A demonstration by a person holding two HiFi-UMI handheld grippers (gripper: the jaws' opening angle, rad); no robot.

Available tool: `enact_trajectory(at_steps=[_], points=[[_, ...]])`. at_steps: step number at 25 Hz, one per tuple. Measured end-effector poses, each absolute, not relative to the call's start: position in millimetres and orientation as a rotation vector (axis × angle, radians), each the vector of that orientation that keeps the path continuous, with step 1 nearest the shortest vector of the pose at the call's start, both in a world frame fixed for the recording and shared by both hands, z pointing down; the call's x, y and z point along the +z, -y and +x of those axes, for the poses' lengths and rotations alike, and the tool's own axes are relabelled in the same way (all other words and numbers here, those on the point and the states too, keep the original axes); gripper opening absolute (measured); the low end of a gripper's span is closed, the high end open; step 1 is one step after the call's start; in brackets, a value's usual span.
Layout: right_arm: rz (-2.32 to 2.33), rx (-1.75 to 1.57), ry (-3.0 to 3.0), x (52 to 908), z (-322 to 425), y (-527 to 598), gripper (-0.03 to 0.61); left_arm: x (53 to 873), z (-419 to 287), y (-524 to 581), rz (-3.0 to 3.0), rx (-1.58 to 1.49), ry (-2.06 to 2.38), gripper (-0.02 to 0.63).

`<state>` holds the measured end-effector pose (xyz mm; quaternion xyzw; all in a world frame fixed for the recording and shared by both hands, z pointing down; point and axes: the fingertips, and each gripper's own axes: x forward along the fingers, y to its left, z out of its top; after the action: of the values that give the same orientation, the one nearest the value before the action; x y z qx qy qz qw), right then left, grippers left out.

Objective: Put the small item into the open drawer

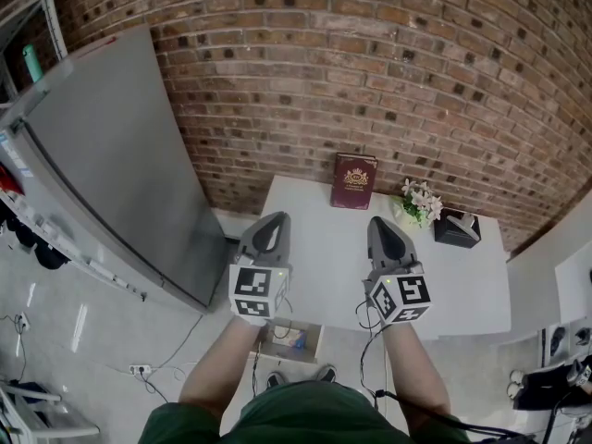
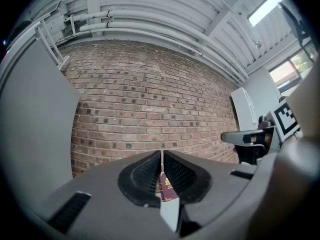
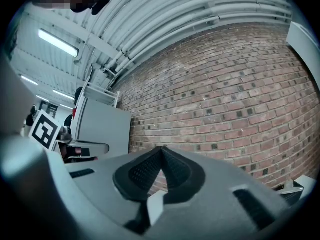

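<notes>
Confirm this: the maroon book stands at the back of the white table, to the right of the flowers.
Not quite. The head view shows the maroon book left of the flowers, not right. It does stand at the back of the white table.

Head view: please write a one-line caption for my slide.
Both shut, the left gripper and the right gripper hover at a white table with a red book, flowers and a black box.
</notes>
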<state>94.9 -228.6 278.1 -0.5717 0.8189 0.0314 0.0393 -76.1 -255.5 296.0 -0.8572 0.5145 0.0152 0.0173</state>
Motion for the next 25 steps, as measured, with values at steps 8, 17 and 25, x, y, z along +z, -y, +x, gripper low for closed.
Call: enact_trajectory(at_steps=[8,17,25], points=[[-1.753,0.100,-2.515,278.4,92.3,227.0,0.003,297.8,-78.3,254.9,-2.668,0.045,-1.598,0.017],[-1.747,0.105,-2.521,277.4,91.9,225.2,0.002,297.7,-76.9,253.4,-2.669,0.038,-1.596,0.017],[-1.747,0.099,-2.527,278.2,92.8,225.3,0.003,299.5,-75.2,253.8,-2.673,0.025,-1.597,0.017]])
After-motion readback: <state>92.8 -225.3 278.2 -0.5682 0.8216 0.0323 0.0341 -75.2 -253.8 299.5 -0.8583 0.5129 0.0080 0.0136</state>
